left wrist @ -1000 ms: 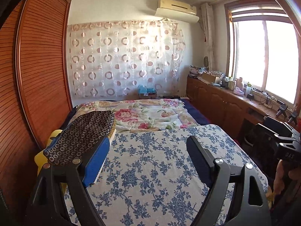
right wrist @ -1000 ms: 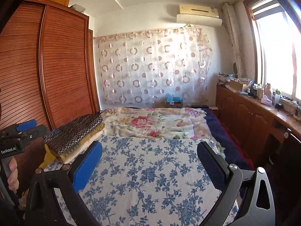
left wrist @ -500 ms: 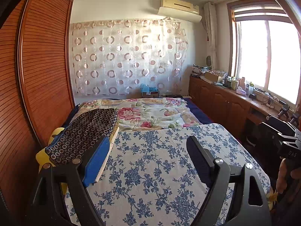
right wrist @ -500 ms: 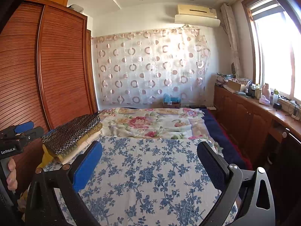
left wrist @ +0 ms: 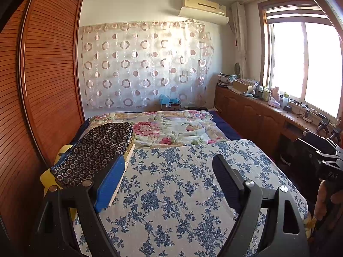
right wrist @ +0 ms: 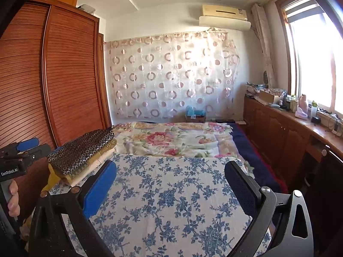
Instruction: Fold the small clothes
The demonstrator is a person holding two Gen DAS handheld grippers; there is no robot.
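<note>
A stack of folded clothes, topped by a dark cloth with small rings (left wrist: 96, 150), sits at the left edge of the blue-flowered table (left wrist: 182, 192); it also shows in the right wrist view (right wrist: 81, 152). My left gripper (left wrist: 169, 171) is open and empty, held above the table, with its blue finger next to the stack. My right gripper (right wrist: 171, 177) is open and empty above the table (right wrist: 171, 203). No loose garment lies on the table.
A wooden wardrobe (left wrist: 42, 85) stands close on the left. A bed with a flowered quilt (left wrist: 171, 128) lies beyond the table. A wooden counter with clutter (left wrist: 268, 105) runs under the window on the right.
Both views have tilted slightly upward and pulled back a little. The grippers stay open and the stack has not moved.
</note>
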